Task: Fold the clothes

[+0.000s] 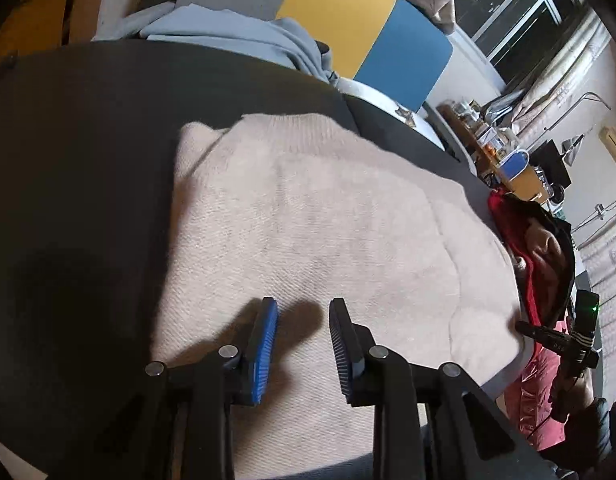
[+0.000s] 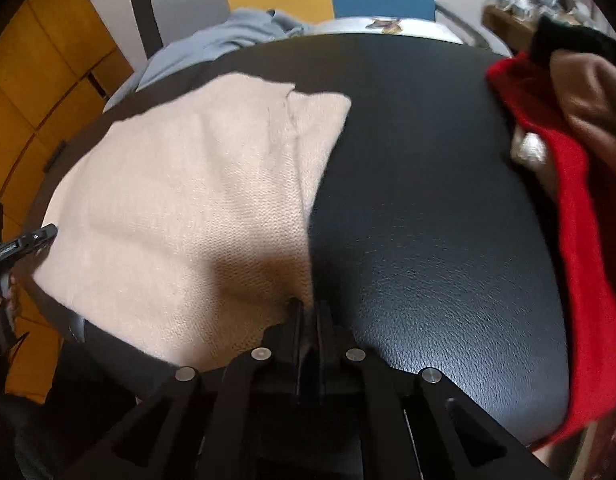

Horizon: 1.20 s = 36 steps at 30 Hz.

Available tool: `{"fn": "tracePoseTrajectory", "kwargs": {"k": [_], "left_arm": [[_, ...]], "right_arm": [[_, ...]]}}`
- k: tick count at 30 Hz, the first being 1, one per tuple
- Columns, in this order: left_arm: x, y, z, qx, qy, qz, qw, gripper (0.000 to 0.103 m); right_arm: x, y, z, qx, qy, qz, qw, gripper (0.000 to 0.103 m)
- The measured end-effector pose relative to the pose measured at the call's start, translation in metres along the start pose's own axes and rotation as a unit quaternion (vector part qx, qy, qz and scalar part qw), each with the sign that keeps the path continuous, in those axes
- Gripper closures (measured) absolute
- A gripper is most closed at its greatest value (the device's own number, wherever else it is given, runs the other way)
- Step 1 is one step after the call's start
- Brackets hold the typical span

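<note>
1. Looking along your left gripper (image 1: 304,344), you have its jaws standing wide apart with nothing between them, poised low over the near part of the beige sweater (image 1: 327,220). The sweater lies flat on the black table (image 1: 88,160), already doubled into a rough rectangle with a ribbed edge at the far end. A pale blue garment (image 1: 244,32) is bunched beyond the table's far edge, and a red garment (image 1: 519,224) is heaped at the right, just beside the sweater.

2. In the same view your right gripper's body shows at the right edge, down by the sweater's near right corner.

3. Looking along your right gripper (image 2: 309,312), you have the fingers drawn narrow, almost together, right at the sweater's (image 2: 188,200) near right edge where it meets the bare tabletop (image 2: 427,220). Whether knit is pinched between them I cannot tell; the fingertips hide the contact.

4. Your left gripper (image 2: 48,232) peeks in at the left, at the sweater's opposite edge. The red garment (image 2: 567,200) waits at the right with a brown piece on top.

5. My reading: you are partway through folding this sweater, setting up the next fold. That move calls for closing your left jaws on the near edge to match the right, then lifting both corners evenly and carrying them toward the ribbed end, keeping the soft knit from sagging or dragging the layers askew.
</note>
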<state>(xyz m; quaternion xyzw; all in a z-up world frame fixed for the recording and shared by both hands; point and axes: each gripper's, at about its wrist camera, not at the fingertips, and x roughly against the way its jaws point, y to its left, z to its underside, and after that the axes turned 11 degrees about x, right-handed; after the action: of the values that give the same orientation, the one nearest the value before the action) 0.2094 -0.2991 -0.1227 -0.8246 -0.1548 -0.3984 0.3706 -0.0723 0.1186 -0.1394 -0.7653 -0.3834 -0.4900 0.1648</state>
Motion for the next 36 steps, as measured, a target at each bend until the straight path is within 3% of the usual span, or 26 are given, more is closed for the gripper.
{"fn": "tracePoseTrajectory", "kwargs": {"k": [3,5,7,10,13,15,16,19,22,24,25,29,30,32,36], "left_arm": [[0.002,-0.008,0.004,-0.025,-0.021,-0.017,0.9993,0.076],[0.003,-0.013,0.002,-0.025,-0.03,-0.007,0.9992,0.075],[0.003,-0.019,-0.002,-0.021,-0.036,0.006,0.9991,0.074],[0.004,-0.031,-0.001,-0.029,-0.045,0.022,0.9983,0.072],[-0.012,-0.04,0.008,-0.048,-0.021,0.027,0.9982,0.07],[-0.026,-0.04,0.021,-0.056,0.006,0.018,0.9983,0.07],[-0.023,-0.036,0.03,-0.068,-0.009,0.018,0.9975,0.071],[-0.015,-0.02,0.054,-0.063,-0.026,0.021,0.9974,0.076],[-0.013,-0.006,0.058,-0.037,-0.042,0.047,0.9974,0.084],[-0.009,-0.007,0.05,-0.019,-0.031,0.052,0.998,0.08],[-0.003,-0.007,0.046,-0.021,-0.042,0.05,0.9976,0.072],[0.023,0.012,0.022,-0.009,-0.099,0.038,0.9944,0.069],[0.026,0.021,0.017,0.002,-0.097,0.037,0.9946,0.067],[0.03,0.041,0.007,0.029,-0.085,0.035,0.9953,0.065],[0.02,0.055,0.0,0.04,-0.047,0.058,0.9964,0.06]], "right_arm": [[0.013,-0.007,-0.008,-0.018,-0.041,-0.015,0.999,0.08],[0.025,-0.009,-0.022,-0.022,-0.086,-0.015,0.996,0.057],[0.037,-0.009,-0.037,-0.025,-0.128,-0.017,0.991,0.047],[0.029,0.01,-0.065,-0.018,-0.154,-0.043,0.987,0.047],[0.006,0.036,-0.088,0.006,-0.151,-0.064,0.986,0.044],[-0.013,0.05,-0.089,0.025,-0.128,-0.046,0.99,0.042],[-0.021,0.056,-0.088,0.034,-0.115,-0.034,0.992,0.041],[-0.035,0.06,-0.054,0.07,-0.079,0.034,0.994,0.04],[-0.019,0.062,-0.013,0.112,-0.113,0.07,0.985,0.04],[-0.012,0.061,0.008,0.13,-0.124,0.092,0.979,0.038],[-0.01,0.06,0.009,0.129,-0.125,0.09,0.98,0.037],[-0.004,0.057,0.003,0.121,-0.113,0.072,0.984,0.028],[-0.003,0.055,0.0,0.118,-0.106,0.066,0.985,0.025],[-0.005,0.06,-0.013,0.101,-0.101,0.054,0.988,0.008],[-0.004,0.086,-0.037,0.083,-0.132,0.022,0.988,0.0]]}}
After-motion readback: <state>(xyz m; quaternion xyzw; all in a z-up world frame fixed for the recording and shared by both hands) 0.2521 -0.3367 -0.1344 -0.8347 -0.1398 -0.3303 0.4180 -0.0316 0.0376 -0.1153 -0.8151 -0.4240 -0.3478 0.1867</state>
